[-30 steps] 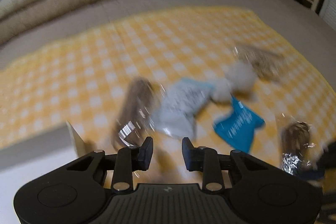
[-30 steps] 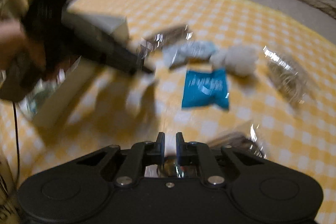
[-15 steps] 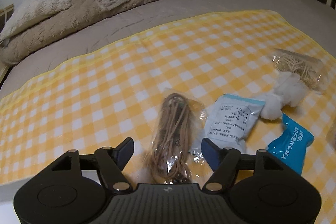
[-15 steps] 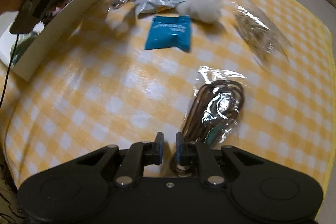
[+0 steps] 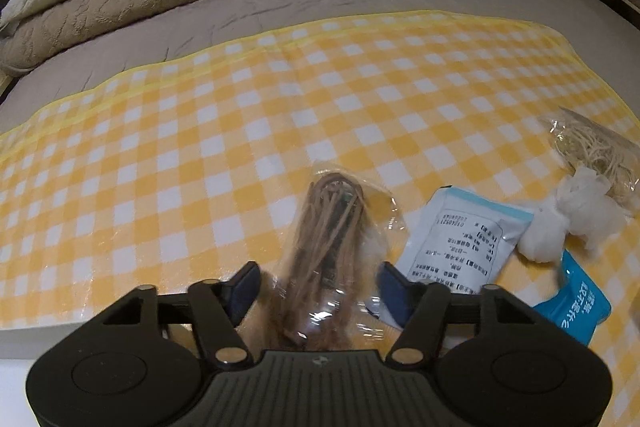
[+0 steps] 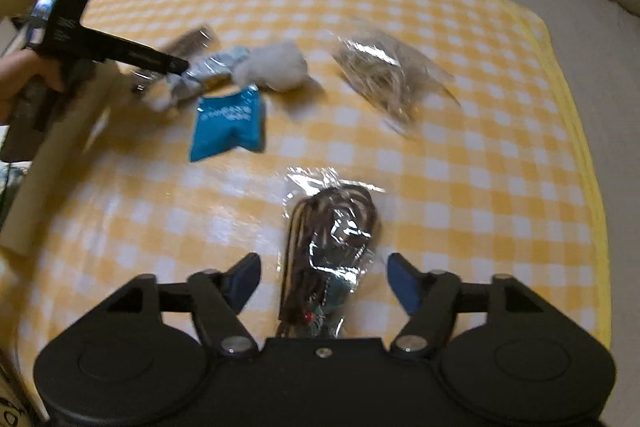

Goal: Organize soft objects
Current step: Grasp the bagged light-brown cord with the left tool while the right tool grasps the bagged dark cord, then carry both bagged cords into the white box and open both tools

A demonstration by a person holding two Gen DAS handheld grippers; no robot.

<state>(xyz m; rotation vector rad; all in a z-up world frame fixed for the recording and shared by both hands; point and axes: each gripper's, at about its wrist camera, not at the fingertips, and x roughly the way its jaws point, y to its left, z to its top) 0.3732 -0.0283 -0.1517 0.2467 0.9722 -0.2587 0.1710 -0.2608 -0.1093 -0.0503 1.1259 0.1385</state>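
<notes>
We've got the left gripper (image 5: 318, 287) over the tan cord bag (image 5: 326, 247) on the checked cloth (image 5: 160, 147) — jaws just narrowing, pads not touching. Right gripper (image 6: 324, 281) just spread wide, dark cord bag (image 6: 330, 247) between, untouched.

Between our left gripper's (image 5: 318, 281) spread fingers lies a clear bag of tan cord (image 5: 326, 227), lengthwise, flat on the cloth, untouched by the pads. Just right of it sits a pale printed sachet (image 5: 464, 243), then a white cotton wad (image 5: 568, 223), a blue packet (image 5: 576, 301) and a bag of pale strands (image 5: 596, 151). Between our right gripper's (image 6: 324, 279) open fingers lies a clear bag of dark brown cord (image 6: 332, 239), also free.
</notes>
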